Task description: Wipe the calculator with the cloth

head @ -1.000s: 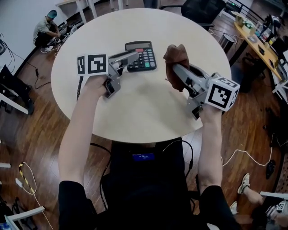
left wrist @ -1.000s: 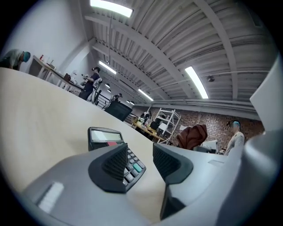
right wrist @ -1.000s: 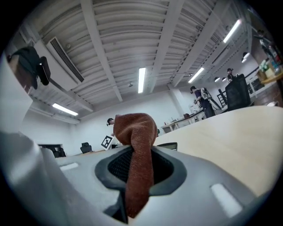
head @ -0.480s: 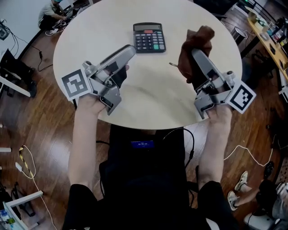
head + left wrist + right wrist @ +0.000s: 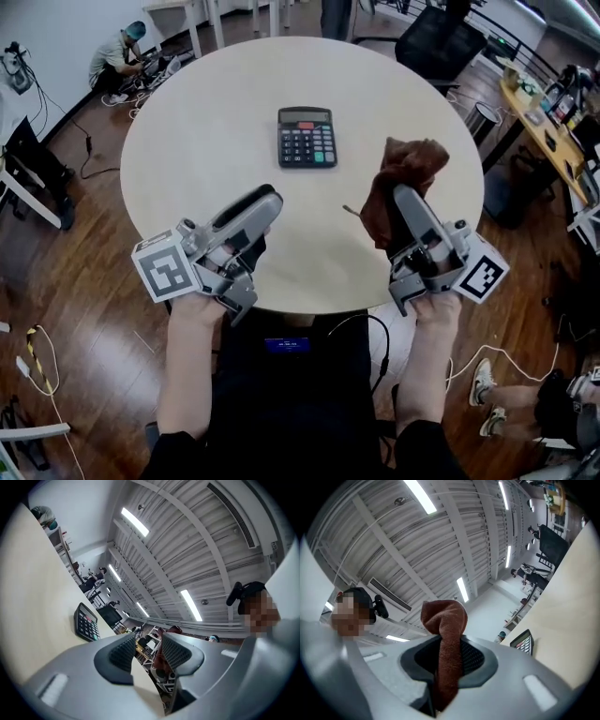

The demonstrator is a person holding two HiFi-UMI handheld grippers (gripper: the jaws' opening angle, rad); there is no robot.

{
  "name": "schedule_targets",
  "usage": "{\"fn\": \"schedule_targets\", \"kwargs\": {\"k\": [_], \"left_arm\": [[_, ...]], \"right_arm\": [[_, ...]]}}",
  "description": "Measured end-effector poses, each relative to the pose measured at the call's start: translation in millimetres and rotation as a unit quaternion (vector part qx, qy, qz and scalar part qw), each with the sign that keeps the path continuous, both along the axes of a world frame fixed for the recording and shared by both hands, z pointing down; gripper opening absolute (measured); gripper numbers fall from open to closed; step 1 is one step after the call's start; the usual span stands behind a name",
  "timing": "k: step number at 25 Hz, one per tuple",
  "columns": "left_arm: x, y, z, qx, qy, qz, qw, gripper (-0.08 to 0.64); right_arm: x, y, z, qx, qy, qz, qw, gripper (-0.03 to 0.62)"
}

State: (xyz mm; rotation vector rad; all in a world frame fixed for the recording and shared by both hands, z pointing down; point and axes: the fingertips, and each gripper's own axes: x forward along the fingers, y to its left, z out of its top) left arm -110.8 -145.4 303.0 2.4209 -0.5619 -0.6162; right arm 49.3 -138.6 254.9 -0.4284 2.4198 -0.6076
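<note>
Retreated from calculator [image 5: 306,137]: empty left claw [image 5: 269,200], right claw [image 5: 404,199] gripping cloth [image 5: 409,161].

place: office-lab workspace | cues: round table [image 5: 187,159], office chair [image 5: 436,42], cluttered desk [image 5: 534,117], ceiling strip lights [image 5: 136,521]

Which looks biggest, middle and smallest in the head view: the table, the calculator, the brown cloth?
1. table, by far the largest.
2. brown cloth, slightly larger than the
3. calculator.
The cloth is held up nearer the camera, so the order of those two is unsure.
</note>
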Motion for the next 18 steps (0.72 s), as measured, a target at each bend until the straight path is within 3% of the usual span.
{"fn": "schedule_targets", "kwargs": {"k": [8,18], "left_arm": [[15.3,29.9,-18.6,0.011,0.001,0.002,0.9999,0.158],[14.2,38.2,-27.2,0.01,0.004,0.002,0.9999,0.146]], "right_arm": [[9.0,32.2,-21.7,0.039,0.012,0.009,0.999,0.084],[12.1,45.1,-30.8,0.053,0.028,0.031,0.998,0.084]]}}
